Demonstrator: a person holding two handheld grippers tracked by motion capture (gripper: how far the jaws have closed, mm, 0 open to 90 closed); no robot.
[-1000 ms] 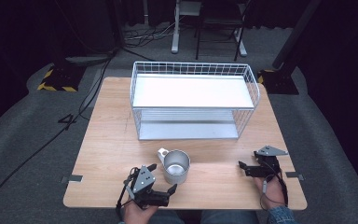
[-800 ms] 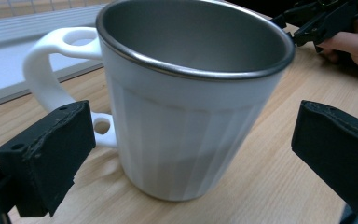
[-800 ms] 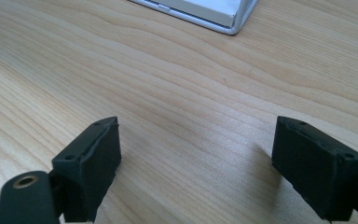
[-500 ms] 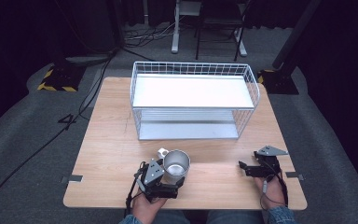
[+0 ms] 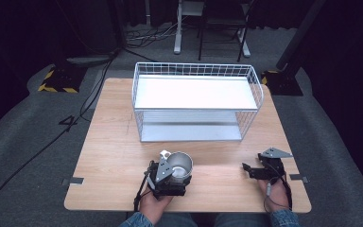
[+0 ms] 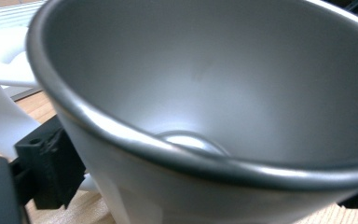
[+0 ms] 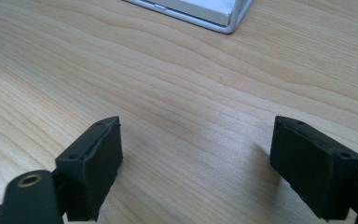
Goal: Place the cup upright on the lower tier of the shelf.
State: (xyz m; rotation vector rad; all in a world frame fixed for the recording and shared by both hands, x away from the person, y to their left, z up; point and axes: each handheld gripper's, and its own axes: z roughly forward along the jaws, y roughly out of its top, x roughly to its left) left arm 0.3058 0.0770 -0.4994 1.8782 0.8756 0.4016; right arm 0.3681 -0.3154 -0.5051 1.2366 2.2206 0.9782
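forward went the left gripper (image 5: 172, 176), jaws wide around the metal cup (image 5: 179, 164); right gripper (image 5: 255, 170) stayed put, jaws apart.

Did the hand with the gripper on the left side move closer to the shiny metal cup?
Yes. The left gripper moved right and forward across the wooden table, toward the white wire basket rack, and now its jaws sit around the shiny silver metal cup.

A light wooden table (image 5: 108, 142) stands on grey carpet (image 5: 23, 142) in a dark room. Black cables (image 5: 52, 137) trail off toward 9 o'clock, a yellow-and-black striped base (image 5: 56, 81) sits at 10 o'clock, and white stand legs (image 5: 177, 45) rise at 12 o'clock
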